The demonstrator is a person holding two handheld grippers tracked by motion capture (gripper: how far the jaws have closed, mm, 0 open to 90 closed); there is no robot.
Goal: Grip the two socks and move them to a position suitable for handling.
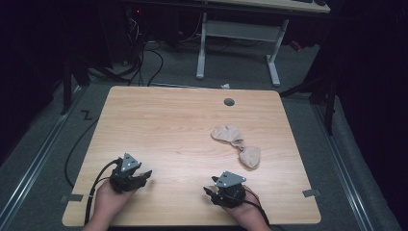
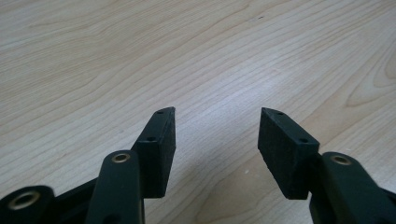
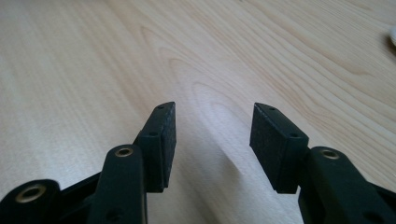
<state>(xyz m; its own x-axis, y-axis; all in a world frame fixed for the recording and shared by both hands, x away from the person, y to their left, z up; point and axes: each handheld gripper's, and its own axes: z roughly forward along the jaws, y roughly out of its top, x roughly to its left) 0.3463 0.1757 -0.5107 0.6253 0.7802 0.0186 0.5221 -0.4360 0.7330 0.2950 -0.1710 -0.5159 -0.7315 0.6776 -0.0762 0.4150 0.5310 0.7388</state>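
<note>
Tools both parked at the near edge of the wooden table (image 1: 159, 120), one in each hand. Left tool (image 1: 144, 175) sits near-left, grey three-cornered plate on top, jaws spread with bare wood between them in the left gripper view (image 2: 217, 135); nothing pinched. Right tool (image 1: 208, 191) sits near-right, jaws also spread and empty in the right gripper view (image 3: 212, 135), angled toward table centre as far as the high view lets me judge; tips are small and dark there, hard to resolve.

Two beige socks (image 1: 236, 143) lie right of centre, well apart from both tools: one crumpled farther back, one bunched nearer, touching or overlapping where they meet, can't tell which. A pale sliver at the right edge of the right gripper view is cut off and blurred, can't identify it.

Grey cable grommet (image 1: 229, 102) near the far edge of the table. Tape tabs on the near-left and near-right edges. Room beyond is very dark: white legs of another desk (image 1: 238, 45) and floor cables (image 1: 144, 62) visible, rest unreadable. Forearms cut off at the frame bottom.
</note>
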